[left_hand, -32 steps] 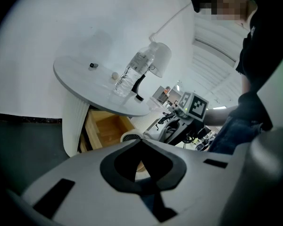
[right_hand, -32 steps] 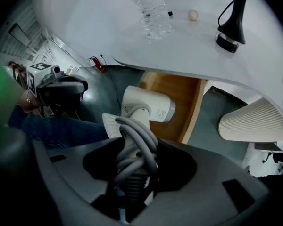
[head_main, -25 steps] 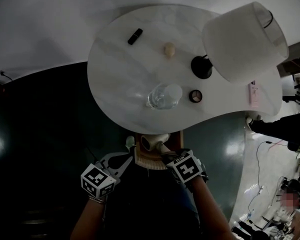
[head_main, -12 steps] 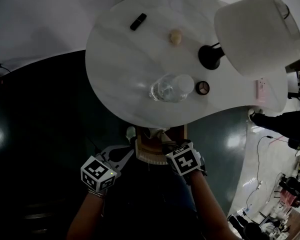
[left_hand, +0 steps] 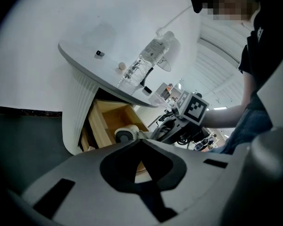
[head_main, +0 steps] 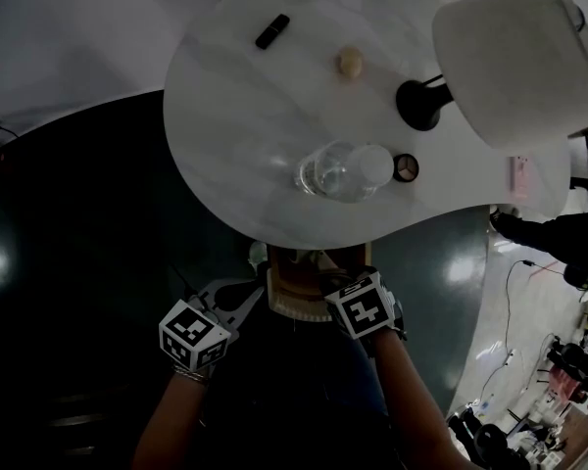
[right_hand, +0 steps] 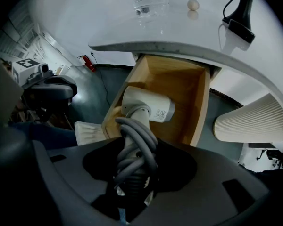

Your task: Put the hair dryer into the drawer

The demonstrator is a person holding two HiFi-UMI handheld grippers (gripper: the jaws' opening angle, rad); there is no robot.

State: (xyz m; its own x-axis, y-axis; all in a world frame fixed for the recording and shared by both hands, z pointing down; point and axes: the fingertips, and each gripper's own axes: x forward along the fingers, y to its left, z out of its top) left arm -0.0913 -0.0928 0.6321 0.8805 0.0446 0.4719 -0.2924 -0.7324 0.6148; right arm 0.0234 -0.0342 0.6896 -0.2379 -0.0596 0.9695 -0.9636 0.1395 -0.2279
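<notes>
In the right gripper view a white hair dryer (right_hand: 147,107), its grey cord wound round the handle, hangs over the open wooden drawer (right_hand: 191,81) under the white table (head_main: 235,135). My right gripper (right_hand: 132,185) points steeply down and is shut on the corded handle. The head view shows only a bit of the dryer (head_main: 296,260) at the table's edge, with the right gripper (head_main: 325,287) over the drawer (head_main: 299,305). My left gripper (left_hand: 141,144) is shut and empty, just left of the drawer (left_hand: 108,121); it sees the dryer's grille (left_hand: 126,135).
On the table lie a clear bottle (head_main: 338,171), a small black stick (head_main: 271,30), a beige ball (head_main: 350,63), a round compact (head_main: 406,167) and a lamp (head_main: 519,62) on a black base (head_main: 421,104). A ribbed white pedestal (right_hand: 254,124) stands right of the drawer. The floor is dark.
Both grippers have sunk a little. The dryer has gone lower towards the drawer, so less of it shows under the table's edge in the head view.
</notes>
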